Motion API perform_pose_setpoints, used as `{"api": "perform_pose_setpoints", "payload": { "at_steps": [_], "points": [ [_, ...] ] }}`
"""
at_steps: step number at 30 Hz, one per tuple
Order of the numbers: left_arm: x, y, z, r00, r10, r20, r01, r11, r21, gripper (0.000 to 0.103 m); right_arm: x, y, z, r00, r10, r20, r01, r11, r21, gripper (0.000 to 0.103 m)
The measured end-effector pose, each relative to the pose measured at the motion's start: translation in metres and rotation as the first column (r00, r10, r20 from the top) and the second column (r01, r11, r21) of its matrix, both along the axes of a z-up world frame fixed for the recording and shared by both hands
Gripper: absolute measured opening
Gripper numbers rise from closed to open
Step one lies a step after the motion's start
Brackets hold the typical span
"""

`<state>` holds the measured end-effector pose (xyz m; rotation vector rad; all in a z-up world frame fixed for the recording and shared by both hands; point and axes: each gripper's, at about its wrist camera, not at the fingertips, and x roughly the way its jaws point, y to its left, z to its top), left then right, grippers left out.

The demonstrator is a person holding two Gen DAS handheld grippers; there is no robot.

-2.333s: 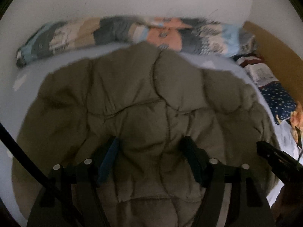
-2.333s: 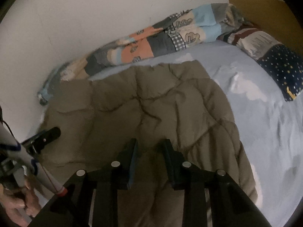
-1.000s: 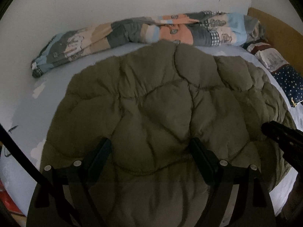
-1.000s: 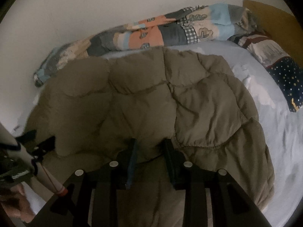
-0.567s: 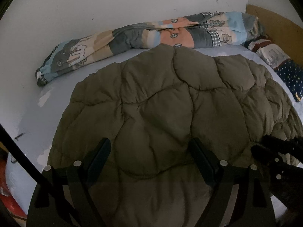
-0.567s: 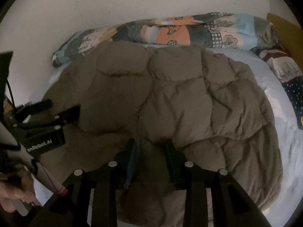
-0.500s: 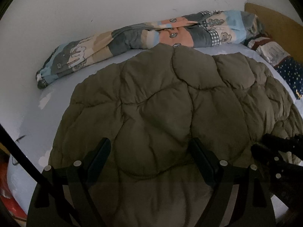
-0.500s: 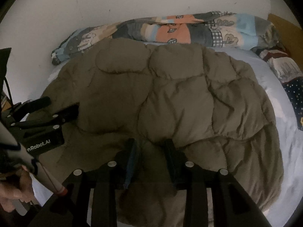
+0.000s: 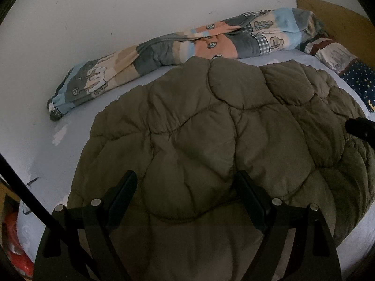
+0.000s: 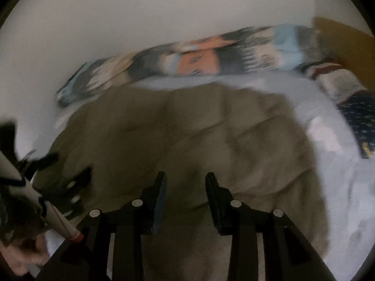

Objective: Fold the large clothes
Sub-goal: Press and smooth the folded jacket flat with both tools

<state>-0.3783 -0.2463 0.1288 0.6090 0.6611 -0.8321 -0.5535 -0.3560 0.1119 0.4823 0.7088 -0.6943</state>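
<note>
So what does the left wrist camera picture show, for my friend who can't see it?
A puffy olive-green quilted coat lies spread over a pale blue bed sheet, and the open left gripper sits at its near edge with the fabric bulging between the two black fingers. A rolled patchwork blanket lies along the white wall behind.

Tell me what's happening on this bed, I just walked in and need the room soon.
A person is folding an olive quilted jacket on the light blue bed sheet, using a tool in each hand. The left tool is open over the jacket's near edge. The right tool is also open, gripping nothing; its view is motion-blurred. A patchwork blanket lies along the wall.
</note>
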Motion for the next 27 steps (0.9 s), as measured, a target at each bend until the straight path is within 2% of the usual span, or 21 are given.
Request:
{"api": "perform_pose_setpoints", "payload": {
  "at_steps": [3, 5, 8, 13, 19, 23, 27],
  "points": [
    [0.000, -0.001, 0.000, 1.000, 0.001, 0.004, -0.001, 1.000, 0.002, 0.085, -0.017, -0.024, -0.006, 0.993, -0.116, -0.024, 0.117, 0.992, 0.044, 0.038],
    [-0.001, -0.001, 0.000, 1.000, 0.000, 0.008, 0.000, 1.000, 0.003, 0.085, -0.029, -0.040, -0.017, 0.982, -0.185, -0.033, 0.187, 0.974, 0.124, 0.038],
    [-0.002, -0.001, 0.000, 1.000, -0.002, 0.016, 0.002, 1.000, 0.006, 0.085, -0.033, -0.048, -0.029, 0.977, -0.207, -0.048, 0.213, 0.959, 0.188, 0.038],
    [-0.005, -0.001, -0.001, 0.999, -0.012, 0.041, 0.012, 1.000, 0.008, 0.085, -0.022, -0.041, -0.031, 0.979, -0.176, -0.099, 0.188, 0.973, 0.135, 0.048],
    [-0.007, -0.001, -0.001, 0.999, -0.015, 0.052, 0.015, 1.000, 0.015, 0.085, -0.022, -0.038, -0.036, 0.977, -0.173, -0.127, 0.188, 0.974, 0.123, 0.050],
    [-0.008, 0.000, 0.001, 0.998, -0.016, 0.059, 0.015, 1.000, 0.011, 0.085, -0.022, -0.038, -0.032, 0.977, -0.175, -0.123, 0.189, 0.975, 0.117, 0.050],
    [-0.008, 0.003, 0.003, 0.998, -0.014, 0.067, 0.013, 1.000, 0.002, 0.085, -0.026, -0.035, -0.020, 0.980, -0.185, -0.067, 0.191, 0.976, 0.100, 0.050]
  ]
}}
